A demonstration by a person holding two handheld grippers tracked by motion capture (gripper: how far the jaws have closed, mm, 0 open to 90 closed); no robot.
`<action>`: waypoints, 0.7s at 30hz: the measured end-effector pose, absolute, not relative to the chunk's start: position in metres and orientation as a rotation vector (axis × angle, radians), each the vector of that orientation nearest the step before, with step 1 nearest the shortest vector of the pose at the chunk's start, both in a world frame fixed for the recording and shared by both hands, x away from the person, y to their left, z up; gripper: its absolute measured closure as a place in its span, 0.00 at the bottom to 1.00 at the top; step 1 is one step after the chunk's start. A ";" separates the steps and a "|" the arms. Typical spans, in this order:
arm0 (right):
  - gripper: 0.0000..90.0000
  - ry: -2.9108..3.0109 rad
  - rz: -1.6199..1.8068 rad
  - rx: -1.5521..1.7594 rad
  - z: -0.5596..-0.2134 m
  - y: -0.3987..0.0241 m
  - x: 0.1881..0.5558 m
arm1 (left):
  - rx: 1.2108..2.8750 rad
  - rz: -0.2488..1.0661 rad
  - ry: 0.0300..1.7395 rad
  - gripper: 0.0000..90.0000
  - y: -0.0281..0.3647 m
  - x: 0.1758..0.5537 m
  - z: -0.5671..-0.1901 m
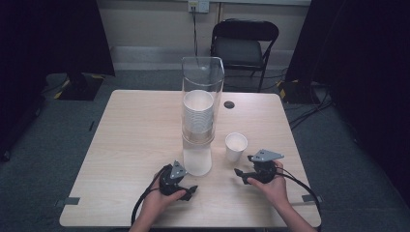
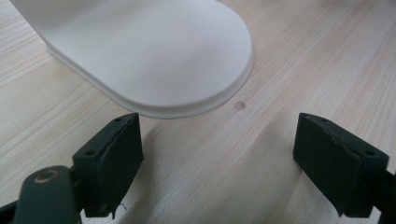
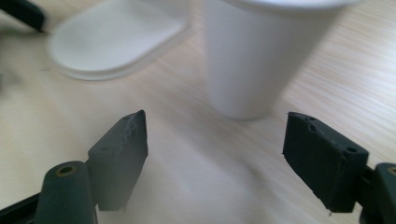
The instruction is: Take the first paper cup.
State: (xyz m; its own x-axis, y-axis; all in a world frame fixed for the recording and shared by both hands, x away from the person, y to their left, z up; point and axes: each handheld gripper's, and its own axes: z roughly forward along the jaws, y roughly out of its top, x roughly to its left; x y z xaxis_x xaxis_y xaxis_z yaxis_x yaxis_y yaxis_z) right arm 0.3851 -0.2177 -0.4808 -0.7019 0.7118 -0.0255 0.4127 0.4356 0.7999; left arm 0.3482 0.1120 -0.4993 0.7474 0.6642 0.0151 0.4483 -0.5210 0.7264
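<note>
Fingers (image 2: 112, 163) of my left gripper (image 2: 219, 163) and right gripper (image 3: 215, 158) are spread wide, empty. Stacked cups (image 1: 198, 116) in the dispenser (image 1: 202, 77) blur uncountably; one loose cup (image 1: 236, 146) stands at its 4 o'clock.

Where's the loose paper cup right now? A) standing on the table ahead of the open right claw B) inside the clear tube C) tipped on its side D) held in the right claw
A: the paper cup stands upright on the table, ahead of the right claw, whose jaws are spread and clear of it.
</note>
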 end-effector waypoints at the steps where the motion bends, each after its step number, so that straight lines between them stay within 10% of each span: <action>1: 0.25 2.350 1.166 0.935 -0.478 -0.213 0.382 | 2.208 0.378 0.831 0.17 0.112 0.348 -0.499; 21: 0.25 2.412 1.353 0.714 -0.439 -0.128 0.389 | 2.209 0.376 0.831 0.17 0.112 0.348 -0.499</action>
